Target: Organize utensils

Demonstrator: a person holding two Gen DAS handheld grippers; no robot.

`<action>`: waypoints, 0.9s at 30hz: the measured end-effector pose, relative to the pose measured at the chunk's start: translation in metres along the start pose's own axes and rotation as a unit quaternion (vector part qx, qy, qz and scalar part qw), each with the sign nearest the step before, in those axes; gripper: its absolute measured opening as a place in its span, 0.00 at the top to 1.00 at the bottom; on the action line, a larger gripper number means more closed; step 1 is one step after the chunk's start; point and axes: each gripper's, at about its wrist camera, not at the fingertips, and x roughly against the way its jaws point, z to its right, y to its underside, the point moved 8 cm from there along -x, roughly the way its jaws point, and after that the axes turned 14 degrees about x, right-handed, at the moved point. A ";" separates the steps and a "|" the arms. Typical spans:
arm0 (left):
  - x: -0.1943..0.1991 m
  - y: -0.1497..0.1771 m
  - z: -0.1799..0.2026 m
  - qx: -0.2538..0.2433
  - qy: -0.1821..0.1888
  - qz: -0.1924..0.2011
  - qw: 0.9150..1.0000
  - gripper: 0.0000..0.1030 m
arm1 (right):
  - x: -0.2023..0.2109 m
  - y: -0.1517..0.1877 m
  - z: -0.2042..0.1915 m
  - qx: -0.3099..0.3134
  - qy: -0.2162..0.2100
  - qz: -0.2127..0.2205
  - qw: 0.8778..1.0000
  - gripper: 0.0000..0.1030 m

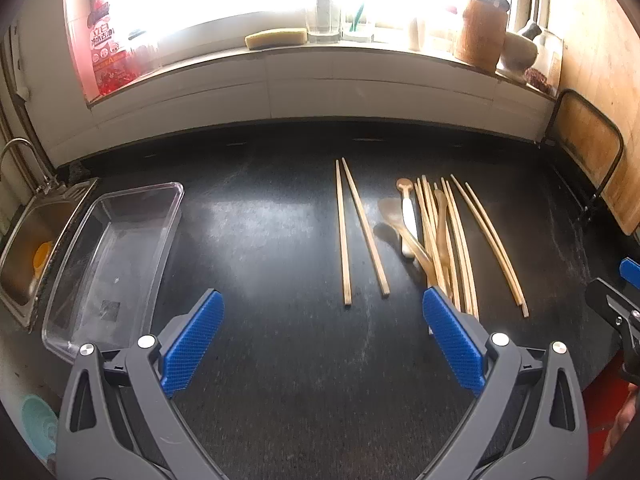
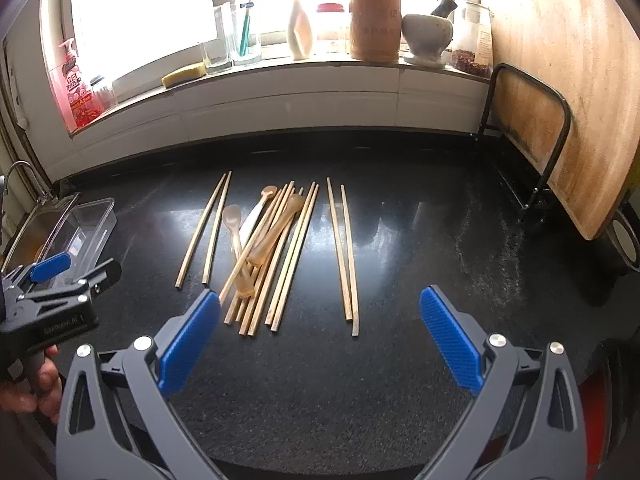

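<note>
Both tongs, left tongs [image 1: 322, 338] and right tongs [image 2: 320, 336], gape wide over the black worktop [image 2: 420, 240] (glossy, window-lit); chopsticks [image 2: 280, 256] lie ahead.

— What fills the top of the frame?
— A bright window [image 2: 160, 20], washed out with daylight, above a white tiled wall [image 2: 288, 100].
— And below?
— A black countertop [image 2: 420, 240], glossy with glare patches.
— At the right edge?
— A large wooden board [image 2: 568, 100] leaning upright.
— Far left?
— A steel sink [image 1: 24, 248] with a tap [image 1: 20, 152].
</note>
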 end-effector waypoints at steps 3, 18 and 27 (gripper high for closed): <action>-0.013 -0.003 -0.001 -0.007 -0.005 -0.004 1.000 0.06 | -0.010 0.001 0.008 -0.004 -0.003 -0.007 1.000 0.06; -0.161 -0.038 0.000 -0.022 -0.042 -0.063 0.997 0.06 | -0.094 -0.006 0.045 -0.003 -0.015 -0.025 1.000 0.06; -0.193 -0.039 0.000 -0.017 -0.019 -0.072 0.997 0.06 | -0.180 -0.007 0.074 0.029 -0.002 -0.078 0.997 0.17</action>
